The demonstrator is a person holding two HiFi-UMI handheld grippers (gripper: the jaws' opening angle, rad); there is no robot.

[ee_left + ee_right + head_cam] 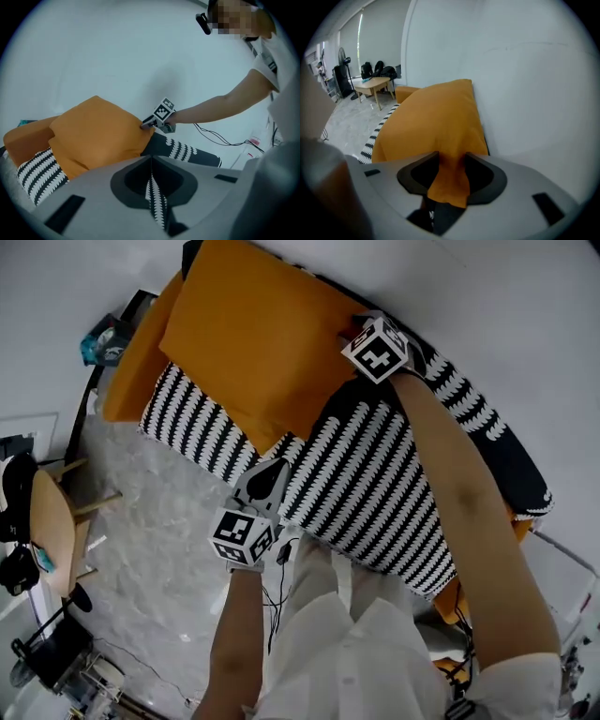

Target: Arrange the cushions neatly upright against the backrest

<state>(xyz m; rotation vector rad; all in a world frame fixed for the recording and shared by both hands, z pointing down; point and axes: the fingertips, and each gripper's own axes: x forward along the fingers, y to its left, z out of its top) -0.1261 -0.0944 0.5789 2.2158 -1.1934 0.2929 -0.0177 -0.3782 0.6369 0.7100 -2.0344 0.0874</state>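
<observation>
The sofa [375, 493] fills most of the view, and the big orange cushion [253, 343] stands against its backrest [478, 418]. The step in hand looks like setting it upright, with what seems a second cushion [131, 362] at the far end still to do. The right gripper [450, 164] has its jaws spread with the cushion's corner loose between them, while the left gripper [151, 165] is pressed together, empty, at the seat's front edge. Next the right should back off without tugging that corner; nothing blocks it, and the table [52, 531] stands well apart.

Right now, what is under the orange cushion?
The orange cushion rests on the black-and-white patterned sofa cover; the stretch of cover directly beneath it is hidden.
</observation>
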